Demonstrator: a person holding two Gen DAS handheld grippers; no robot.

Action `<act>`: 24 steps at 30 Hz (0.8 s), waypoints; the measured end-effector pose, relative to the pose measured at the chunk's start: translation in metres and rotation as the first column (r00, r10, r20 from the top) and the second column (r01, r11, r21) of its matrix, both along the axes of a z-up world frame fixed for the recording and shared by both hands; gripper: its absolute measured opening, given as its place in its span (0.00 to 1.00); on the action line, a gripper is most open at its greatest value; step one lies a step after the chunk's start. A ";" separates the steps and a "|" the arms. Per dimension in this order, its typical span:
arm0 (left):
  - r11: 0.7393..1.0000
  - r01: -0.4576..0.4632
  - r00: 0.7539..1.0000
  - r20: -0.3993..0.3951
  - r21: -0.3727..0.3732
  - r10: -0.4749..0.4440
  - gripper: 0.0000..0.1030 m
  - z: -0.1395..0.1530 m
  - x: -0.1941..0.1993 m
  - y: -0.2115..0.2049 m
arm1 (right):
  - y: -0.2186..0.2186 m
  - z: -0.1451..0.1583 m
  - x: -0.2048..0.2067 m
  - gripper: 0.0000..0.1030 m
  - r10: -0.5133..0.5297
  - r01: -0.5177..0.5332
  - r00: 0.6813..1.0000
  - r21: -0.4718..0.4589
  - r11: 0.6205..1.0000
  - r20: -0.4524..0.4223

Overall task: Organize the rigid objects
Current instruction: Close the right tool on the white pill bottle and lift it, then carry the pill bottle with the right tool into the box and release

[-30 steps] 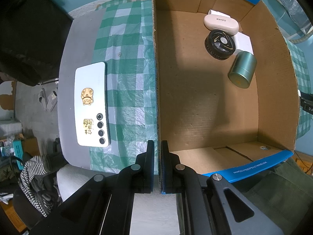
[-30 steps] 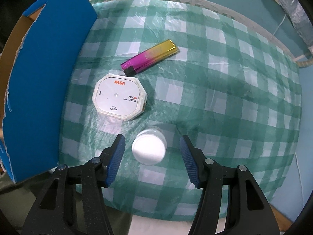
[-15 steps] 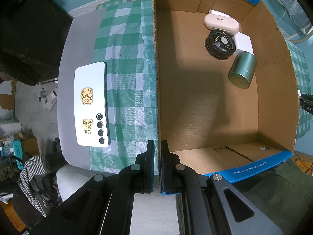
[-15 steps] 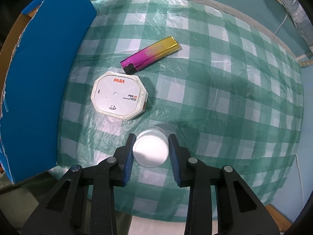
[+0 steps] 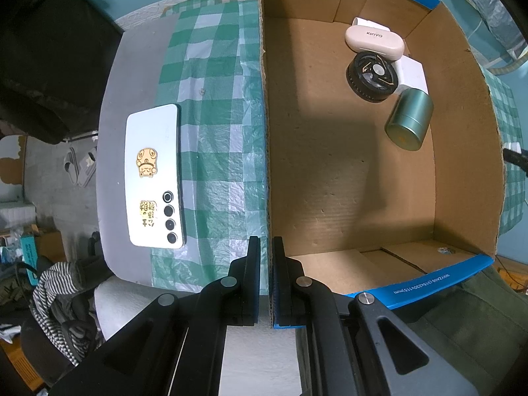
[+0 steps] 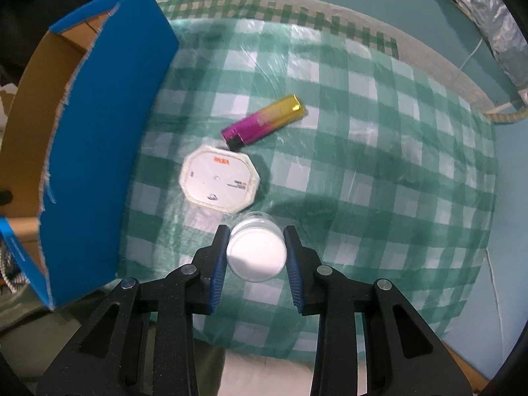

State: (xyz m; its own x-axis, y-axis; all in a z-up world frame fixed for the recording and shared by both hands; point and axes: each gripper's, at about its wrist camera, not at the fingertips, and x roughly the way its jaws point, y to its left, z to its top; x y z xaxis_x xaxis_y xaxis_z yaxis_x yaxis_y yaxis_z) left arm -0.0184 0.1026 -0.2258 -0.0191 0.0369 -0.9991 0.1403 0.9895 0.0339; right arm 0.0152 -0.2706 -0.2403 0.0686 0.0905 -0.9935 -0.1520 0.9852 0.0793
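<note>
Over cloth, R gripper point(image 6: 255, 257) clamps white-lid jar point(image 6: 256, 256); L view only: L gripper point(image 5: 265, 275) pinching box wall point(image 5: 265, 165).

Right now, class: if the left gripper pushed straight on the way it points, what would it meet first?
The left gripper points down, its shut jaws astride the cardboard box wall. It would probably meet the checked tablecloth beside the wall's foot; depth is unclear.
</note>
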 end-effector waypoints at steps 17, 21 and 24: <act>1.000 -0.005 1.000 0.003 -0.005 0.005 0.07 0.000 0.001 0.001 | 0.033 0.065 0.033 0.31 0.080 -0.083 0.995 0.051 0.995 0.067; 1.000 -0.005 1.000 0.003 -0.004 0.005 0.06 0.000 0.000 0.001 | 0.046 0.078 0.043 0.31 0.115 -0.121 0.989 0.060 0.991 0.090; 1.000 -0.004 1.000 0.004 -0.004 0.004 0.06 0.000 0.000 0.001 | 0.058 0.087 0.051 0.31 0.142 -0.150 0.984 0.071 0.986 0.104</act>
State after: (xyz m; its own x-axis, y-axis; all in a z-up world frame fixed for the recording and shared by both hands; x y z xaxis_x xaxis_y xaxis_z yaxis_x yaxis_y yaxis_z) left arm -0.0182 0.1037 -0.2258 -0.0155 0.0325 -0.9994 0.1360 0.9902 0.0301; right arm 0.0664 -0.2123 -0.1534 0.1455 0.1839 -0.9721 -0.3046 0.9432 0.1328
